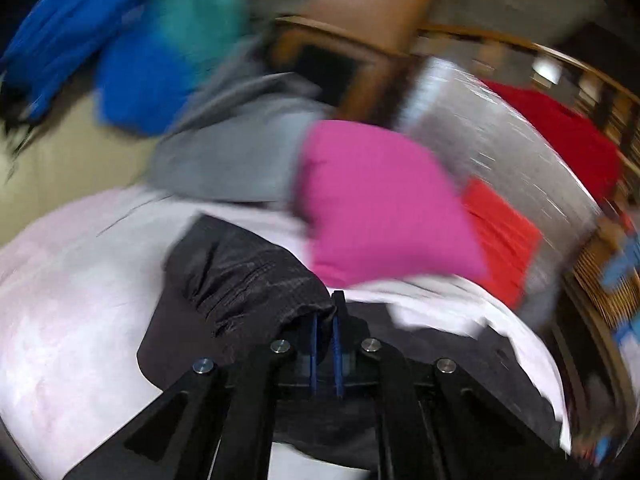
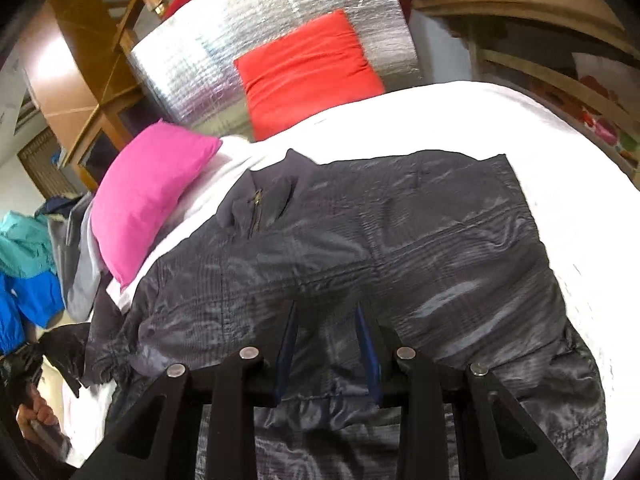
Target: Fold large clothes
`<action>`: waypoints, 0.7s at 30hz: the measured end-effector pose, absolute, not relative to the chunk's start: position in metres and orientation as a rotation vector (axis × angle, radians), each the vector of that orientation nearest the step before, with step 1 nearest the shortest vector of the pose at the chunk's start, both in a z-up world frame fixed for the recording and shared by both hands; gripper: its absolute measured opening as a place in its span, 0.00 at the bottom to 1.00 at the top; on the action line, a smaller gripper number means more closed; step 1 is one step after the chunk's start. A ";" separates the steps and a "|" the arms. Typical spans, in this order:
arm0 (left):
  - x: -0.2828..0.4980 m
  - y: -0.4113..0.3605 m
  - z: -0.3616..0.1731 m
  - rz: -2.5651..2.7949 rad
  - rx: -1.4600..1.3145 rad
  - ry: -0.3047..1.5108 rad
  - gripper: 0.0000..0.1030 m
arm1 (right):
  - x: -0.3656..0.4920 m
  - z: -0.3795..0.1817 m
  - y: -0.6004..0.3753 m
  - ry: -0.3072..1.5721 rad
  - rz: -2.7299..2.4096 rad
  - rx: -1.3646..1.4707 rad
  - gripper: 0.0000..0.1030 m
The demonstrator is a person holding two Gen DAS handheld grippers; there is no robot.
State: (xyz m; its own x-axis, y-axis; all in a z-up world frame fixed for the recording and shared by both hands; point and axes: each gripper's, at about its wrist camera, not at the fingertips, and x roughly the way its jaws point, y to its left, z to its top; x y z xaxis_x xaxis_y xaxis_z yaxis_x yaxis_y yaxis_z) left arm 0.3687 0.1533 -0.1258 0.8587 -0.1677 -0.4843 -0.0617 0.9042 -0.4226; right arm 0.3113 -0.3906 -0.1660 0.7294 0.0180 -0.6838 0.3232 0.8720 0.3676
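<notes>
A dark grey shiny jacket (image 2: 400, 240) lies spread on a white bed (image 2: 480, 120), collar and zip toward the pillows. My right gripper (image 2: 326, 316) is open just above the jacket's lower body, holding nothing. My left gripper (image 1: 326, 308) is shut on the jacket's sleeve cuff (image 1: 256, 276), which bunches over the left finger. The left wrist view is blurred by motion. In the right wrist view the same sleeve (image 2: 68, 344) hangs off the bed's left edge, with the person's hand below it.
A pink pillow (image 2: 148, 192) and a red pillow (image 2: 308, 68) lean at the bed head against a silver foil panel (image 2: 224, 40). Blue, teal and grey clothes (image 1: 132, 52) are piled at the left. Wooden shelves (image 2: 560, 52) stand at the right.
</notes>
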 end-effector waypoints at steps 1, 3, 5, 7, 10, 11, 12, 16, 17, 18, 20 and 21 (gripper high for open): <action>0.364 0.127 -0.116 -0.108 -0.392 0.525 0.06 | 0.310 -0.166 -0.394 0.740 -0.181 0.502 0.32; 0.358 0.090 -0.108 -0.194 -0.332 0.512 0.06 | 0.306 -0.166 -0.402 0.736 -0.190 0.529 0.32; 0.349 0.046 -0.103 -0.296 -0.268 0.513 0.06 | 0.302 -0.167 -0.411 0.732 -0.198 0.550 0.32; 0.341 0.003 -0.106 -0.398 -0.214 0.539 0.06 | 0.300 -0.167 -0.419 0.731 -0.215 0.560 0.32; 0.334 -0.049 -0.124 -0.516 -0.165 0.616 0.06 | 0.297 -0.169 -0.433 0.735 -0.230 0.601 0.32; 0.333 -0.062 -0.132 -0.541 -0.149 0.645 0.06 | 0.296 -0.169 -0.437 0.734 -0.232 0.613 0.32; 0.333 -0.075 -0.140 -0.564 -0.133 0.677 0.06 | 0.295 -0.169 -0.440 0.732 -0.234 0.620 0.32; 0.335 -0.118 -0.182 -0.630 -0.043 0.863 0.06 | 0.293 -0.168 -0.451 0.734 -0.240 0.631 0.32; 0.337 -0.121 -0.190 -0.630 -0.029 0.907 0.06 | 0.293 -0.169 -0.452 0.740 -0.239 0.637 0.32; 0.337 -0.123 -0.194 -0.627 -0.016 0.939 0.07 | 0.294 -0.171 -0.454 0.746 -0.236 0.647 0.32; 0.337 -0.122 -0.194 -0.634 -0.001 0.982 0.09 | 0.295 -0.173 -0.455 0.758 -0.219 0.670 0.32; 0.336 -0.119 -0.190 -0.644 -0.002 0.991 0.14 | 0.296 -0.174 -0.455 0.762 -0.206 0.680 0.33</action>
State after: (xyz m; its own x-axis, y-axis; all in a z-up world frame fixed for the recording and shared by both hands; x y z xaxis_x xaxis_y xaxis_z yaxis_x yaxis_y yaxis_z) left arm 0.3364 -0.1185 -0.1900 0.3793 -0.5054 -0.7750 0.5034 0.8155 -0.2855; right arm 0.2958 -0.4551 -0.1738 0.7156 0.0663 -0.6954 0.4069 0.7695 0.4922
